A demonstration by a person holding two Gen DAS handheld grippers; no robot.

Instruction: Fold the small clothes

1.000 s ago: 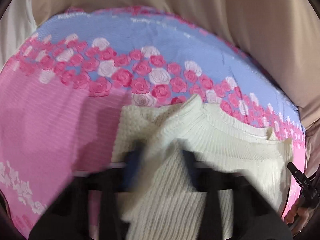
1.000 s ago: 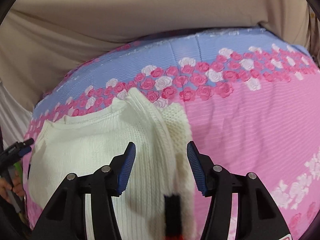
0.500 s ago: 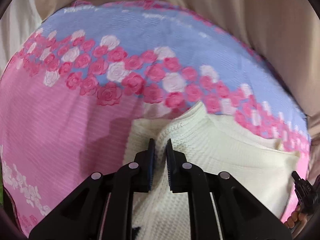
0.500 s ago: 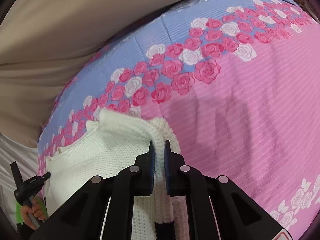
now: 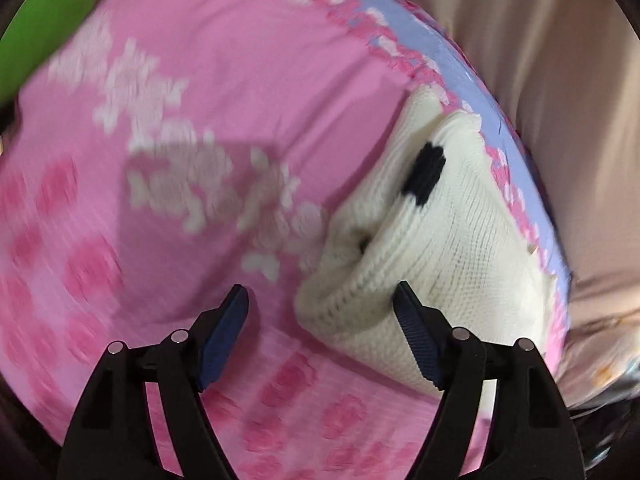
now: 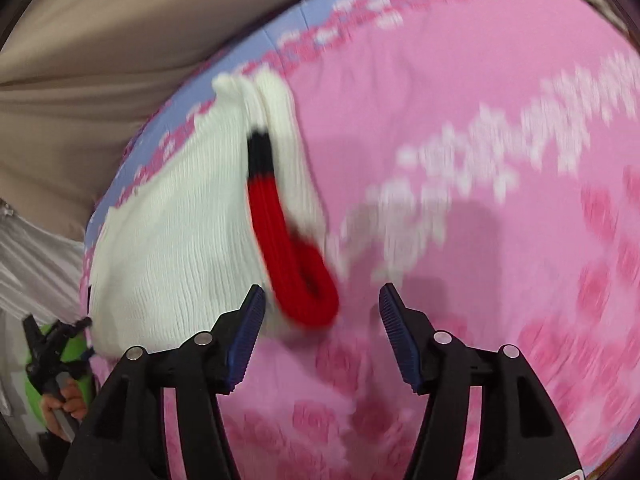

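A small cream knit sweater (image 5: pixel 436 256) lies folded on the pink bedspread near its blue edge. It also shows in the right wrist view (image 6: pixel 180 236), where its sleeve with a red and black cuff (image 6: pixel 288 252) lies on top. My left gripper (image 5: pixel 320 336) is open and empty, its right finger against the sweater's near edge. My right gripper (image 6: pixel 322 328) is open and empty, just in front of the red cuff. The other hand-held gripper (image 6: pixel 52 344) shows at the lower left of the right wrist view.
The pink bedspread (image 5: pixel 140 216) with rose and white flower patterns has a blue band (image 6: pixel 248 46) along its far edge. Beige fabric (image 6: pixel 100 40) rises behind the bed. A green object (image 5: pixel 44 12) sits at the upper left.
Both grippers were shut on the sweater half a second ago and have opened and let go. Both have pulled back, and the sleeve with the red cuff now lies folded over the body.
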